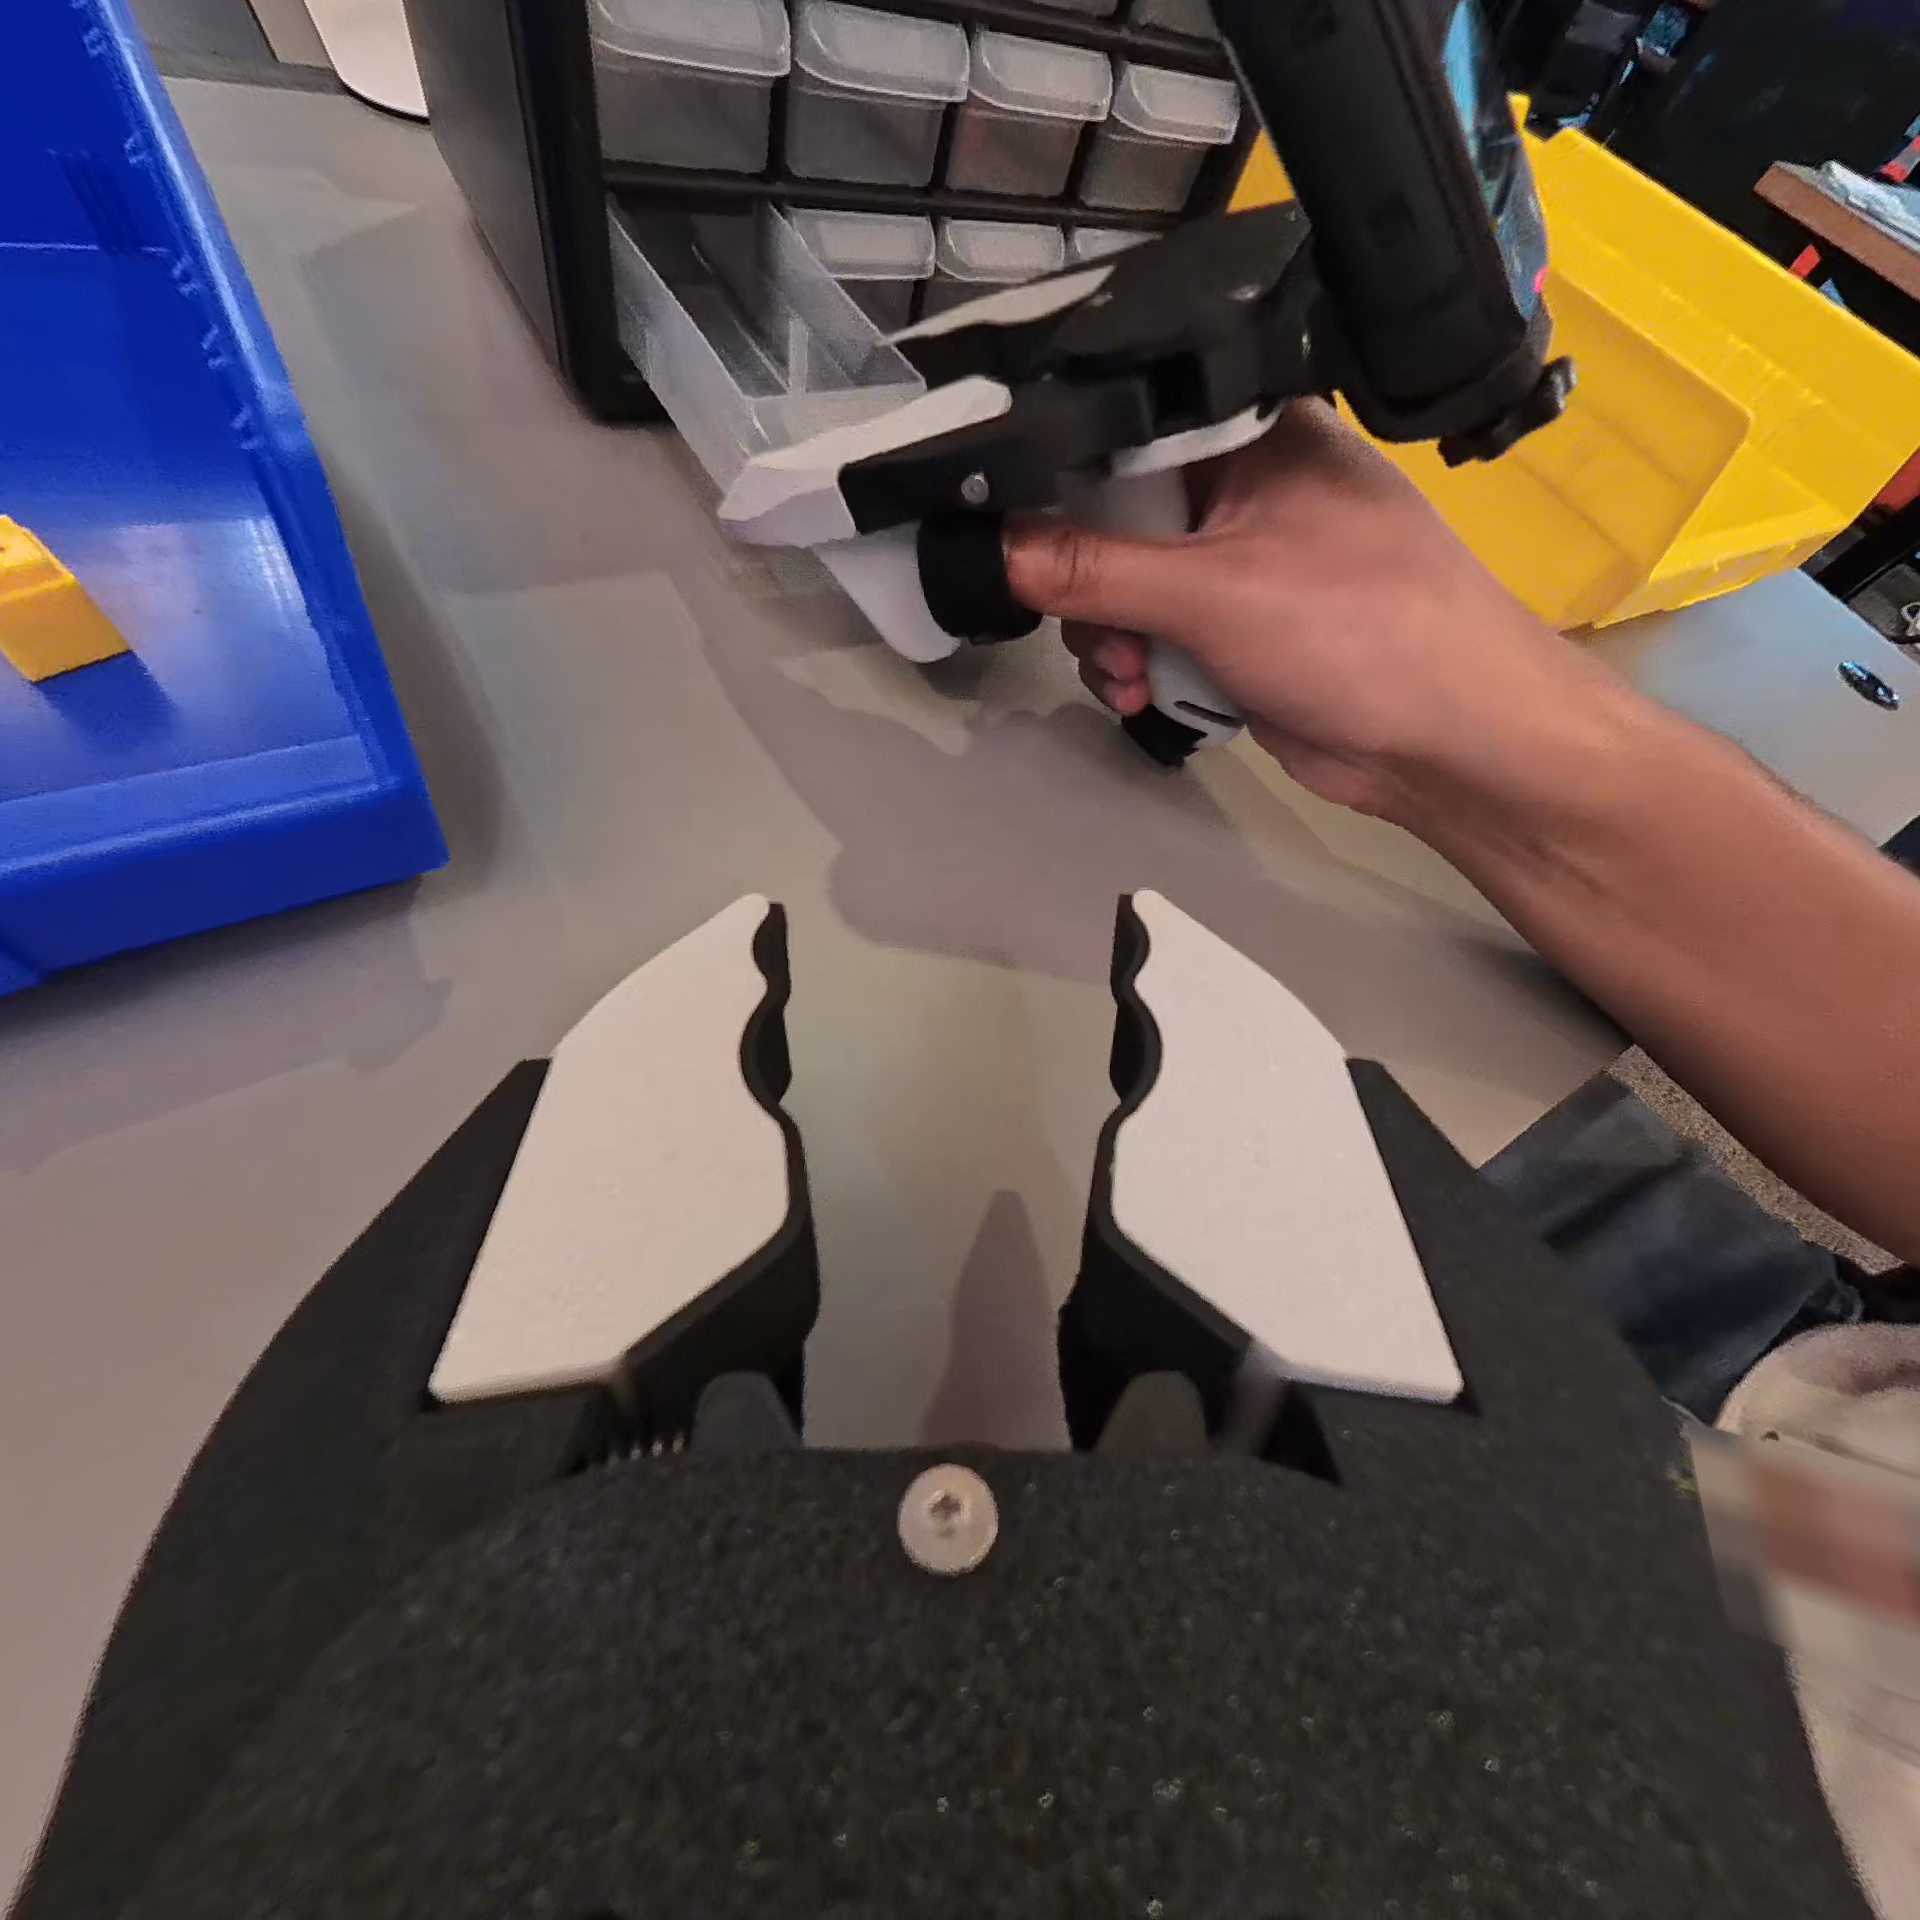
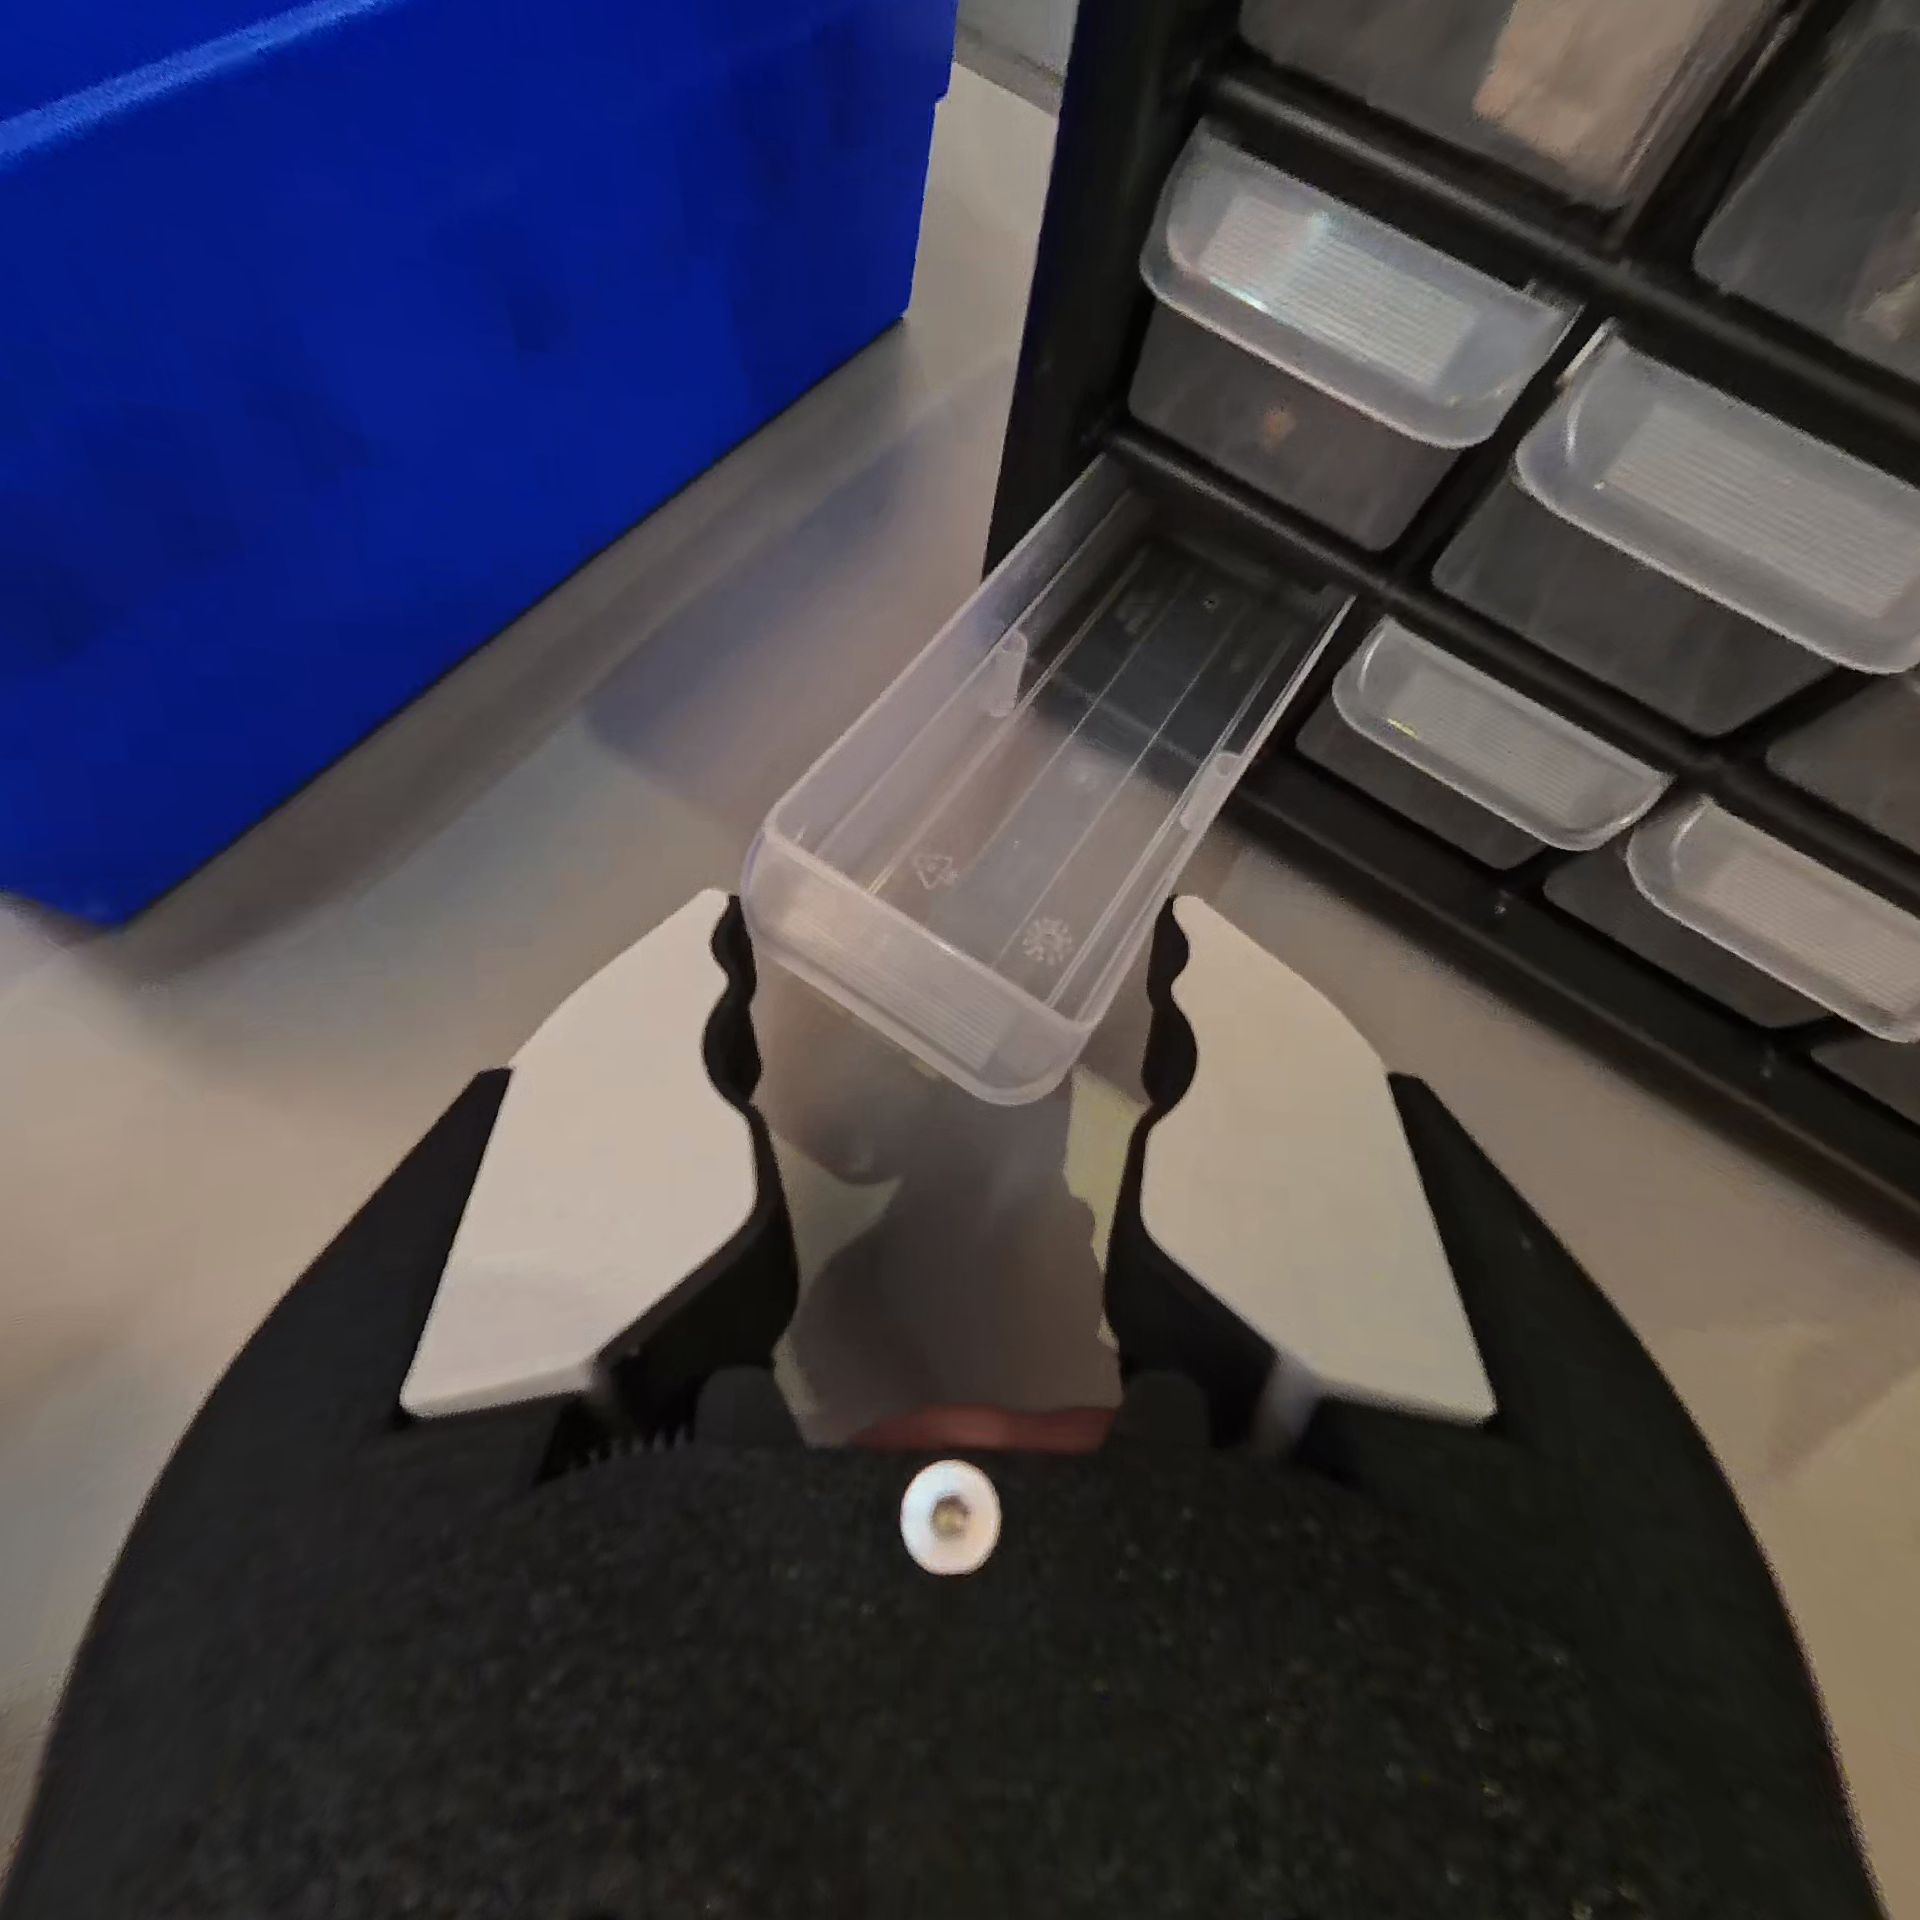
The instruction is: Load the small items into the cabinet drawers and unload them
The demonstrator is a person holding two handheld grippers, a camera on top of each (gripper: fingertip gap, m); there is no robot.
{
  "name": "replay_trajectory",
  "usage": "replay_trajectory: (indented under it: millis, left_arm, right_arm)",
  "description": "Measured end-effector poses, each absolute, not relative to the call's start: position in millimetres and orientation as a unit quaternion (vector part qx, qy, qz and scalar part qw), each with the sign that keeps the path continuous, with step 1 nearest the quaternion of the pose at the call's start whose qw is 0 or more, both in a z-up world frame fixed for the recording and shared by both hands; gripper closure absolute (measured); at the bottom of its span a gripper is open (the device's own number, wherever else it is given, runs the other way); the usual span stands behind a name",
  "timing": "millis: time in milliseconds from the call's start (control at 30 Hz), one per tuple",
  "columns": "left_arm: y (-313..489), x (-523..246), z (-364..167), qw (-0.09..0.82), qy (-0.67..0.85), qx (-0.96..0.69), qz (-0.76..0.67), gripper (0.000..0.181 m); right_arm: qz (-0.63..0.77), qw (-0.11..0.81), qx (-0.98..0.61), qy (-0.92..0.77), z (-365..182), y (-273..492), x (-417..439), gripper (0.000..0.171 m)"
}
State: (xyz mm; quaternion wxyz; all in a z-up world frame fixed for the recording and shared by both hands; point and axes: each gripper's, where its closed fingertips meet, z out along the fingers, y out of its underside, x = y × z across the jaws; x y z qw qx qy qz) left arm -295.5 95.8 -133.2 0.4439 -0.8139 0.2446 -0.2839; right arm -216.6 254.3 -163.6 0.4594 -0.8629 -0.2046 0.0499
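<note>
A black cabinet (image 1: 540, 208) with several clear drawers stands at the back of the grey table; it also shows in the right wrist view (image 2: 1101, 260). Its bottom-left drawer (image 2: 997, 810) is pulled far out, tilts down and looks empty; in the left wrist view the drawer (image 1: 748, 353) shows from the side. My right gripper (image 2: 951, 914) is open, with the drawer's front end between its fingers; a hand holds that gripper (image 1: 810, 426) in the left wrist view. My left gripper (image 1: 951, 914) is open and empty, low over the table in front of the cabinet.
A blue bin (image 1: 208, 727) stands left of the cabinet with a yellow block (image 1: 42, 613) inside; its wall shows in the right wrist view (image 2: 416, 416). A yellow bin (image 1: 1662, 416) stands right of the cabinet. The person's forearm (image 1: 1662, 831) crosses the right side.
</note>
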Motion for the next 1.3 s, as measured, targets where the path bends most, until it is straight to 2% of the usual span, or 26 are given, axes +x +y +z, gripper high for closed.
replay_trajectory:
  millis: [267,467,533,767,1000,1033,1067,1100,1300]
  left_arm:
    - [115,-315,-109,0.45,0.194,-0.822,-0.29,0.115]
    - [186,-375,-78,0.354,0.122,-0.897,-0.233,0.126]
    - [210,-378,-77,0.302,0.1,-0.909,-0.27,0.131]
    - [266,-386,-138,0.164,0.084,-0.965,-0.188,0.132]
    - [282,-391,-174,0.123,0.083,-0.984,-0.097,0.127]
    - [284,-394,-177,0.121,0.08,-0.986,-0.086,0.129]
    - [287,-395,-178,0.123,0.077,-0.986,-0.079,0.14]
    - [288,-396,-180,0.123,0.077,-0.986,-0.078,0.159]
    - [283,-392,-167,0.121,0.105,-0.981,-0.11,0.159]
  right_arm:
    - [0.068,0.456,-0.865,-0.199,-166,254,-214,0.099]
    - [0.084,0.458,-0.863,-0.196,-164,254,-214,0.099]
    - [0.086,0.458,-0.862,-0.198,-163,253,-213,0.099]
    - [0.083,0.454,-0.865,-0.199,-163,253,-214,0.099]
    - [0.083,0.453,-0.864,-0.202,-165,253,-213,0.099]
    - [0.083,0.453,-0.864,-0.203,-165,252,-213,0.099]
    - [0.084,0.453,-0.864,-0.202,-165,252,-213,0.099]
    - [0.085,0.453,-0.864,-0.202,-164,252,-213,0.099]
    - [0.087,0.453,-0.864,-0.201,-164,252,-213,0.099]
